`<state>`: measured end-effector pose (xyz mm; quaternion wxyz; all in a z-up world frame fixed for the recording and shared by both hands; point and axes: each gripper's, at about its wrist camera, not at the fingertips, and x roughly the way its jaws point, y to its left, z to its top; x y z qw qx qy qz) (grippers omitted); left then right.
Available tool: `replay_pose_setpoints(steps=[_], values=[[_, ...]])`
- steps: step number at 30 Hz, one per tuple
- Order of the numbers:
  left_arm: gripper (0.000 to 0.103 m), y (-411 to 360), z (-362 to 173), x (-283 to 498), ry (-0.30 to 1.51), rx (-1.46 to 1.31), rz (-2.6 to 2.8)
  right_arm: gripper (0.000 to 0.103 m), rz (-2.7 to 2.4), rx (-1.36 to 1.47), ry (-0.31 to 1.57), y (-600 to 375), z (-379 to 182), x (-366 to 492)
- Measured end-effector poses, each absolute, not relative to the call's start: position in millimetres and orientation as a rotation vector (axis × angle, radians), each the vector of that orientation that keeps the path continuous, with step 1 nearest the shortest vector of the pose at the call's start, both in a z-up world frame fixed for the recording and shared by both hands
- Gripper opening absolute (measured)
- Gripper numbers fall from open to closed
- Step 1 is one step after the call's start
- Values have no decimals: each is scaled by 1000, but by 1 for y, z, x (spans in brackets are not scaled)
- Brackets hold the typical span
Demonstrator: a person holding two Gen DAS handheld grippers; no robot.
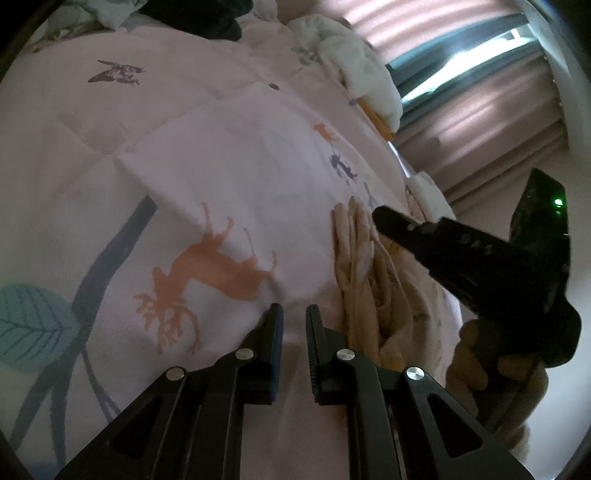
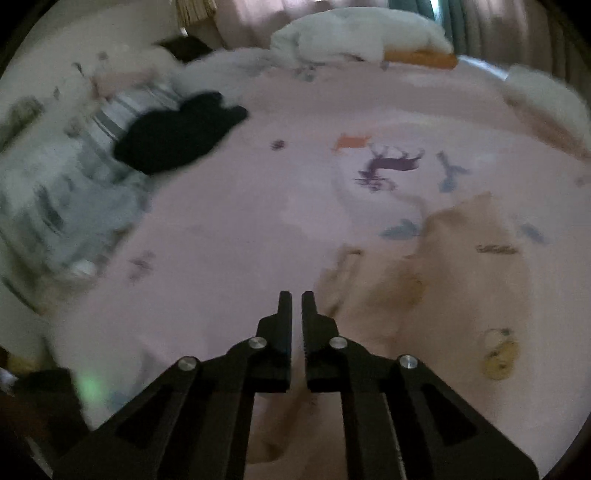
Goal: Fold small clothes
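Note:
A small beige garment [image 1: 364, 280] with printed pictures lies bunched in folds on the pink bedspread [image 1: 184, 147], just right of my left gripper [image 1: 294, 314]. The left gripper hovers over the spread with its jaws a narrow gap apart and nothing between them. My right gripper [image 1: 384, 218] reaches in from the right, its tip over the garment's upper folds. In the right wrist view the garment [image 2: 454, 258] lies spread to the right of the right gripper [image 2: 296, 297], whose jaws are nearly together and empty.
A pile of clothes lies at the left of the bed: a black item [image 2: 177, 129], a striped one [image 2: 125, 110] and grey ones [image 2: 62, 206]. White fluffy bedding [image 2: 354, 33] lies along the far edge. Pink curtains [image 1: 480, 122] hang behind.

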<state>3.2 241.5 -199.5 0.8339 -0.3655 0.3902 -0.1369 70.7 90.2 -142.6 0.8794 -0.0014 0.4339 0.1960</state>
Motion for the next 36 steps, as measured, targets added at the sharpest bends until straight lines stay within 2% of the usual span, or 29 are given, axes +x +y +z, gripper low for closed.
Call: replay_pose_setpoints(steps=[1,2,4,6,8,10,11,16,19,21,25,26,27,28,29,30,31,32,33,36], values=[[13,242,-200,3,827,-777,-291,24,397,-8,923,90,-145,75],[13,242,-200,3,826,-777,-292,39,364,-8,946,88,-148,79],[13,242,-200,3,829,-781,-294,42,285,-39,926,84,-149,81],[13,242,-200,3,832,-783,-296,37,220,-137,902,87,-155,80],[13,242,-199,3,834,-783,-297,24,209,-201,934,93,-164,80],[13,242,-199,3,835,-785,-295,9,228,-187,919,93,-167,82],[13,241,-198,2,835,-786,-295,8,273,-126,924,90,-164,83],[13,241,-198,1,837,-787,-294,3,455,277,967,57,-158,100],[13,241,-198,1,838,-788,-294,3,557,413,965,52,-154,99],[13,241,-198,1,837,-786,-294,8,530,339,952,62,-148,93],[13,241,-198,1,837,-787,-294,8,345,63,945,81,-142,88],[13,240,-198,0,838,-787,-294,11,332,23,953,83,-142,89],[13,240,-198,0,838,-787,-294,23,324,1,961,85,-144,90],[13,240,-198,0,838,-788,-294,31,319,-18,970,86,-144,89],[13,241,-198,-1,839,-790,-294,45,304,-48,967,88,-145,87],[13,240,-198,-1,839,-790,-294,50,292,-63,958,87,-148,86],[13,240,-198,-1,839,-790,-293,48,270,-104,942,89,-151,85],[13,241,-198,-1,839,-790,-293,37,256,-143,948,91,-156,85],[13,241,-198,-1,838,-788,-294,19,233,-178,962,91,-161,84],[13,240,-199,-2,838,-783,-295,15,205,-161,963,86,-169,87]])
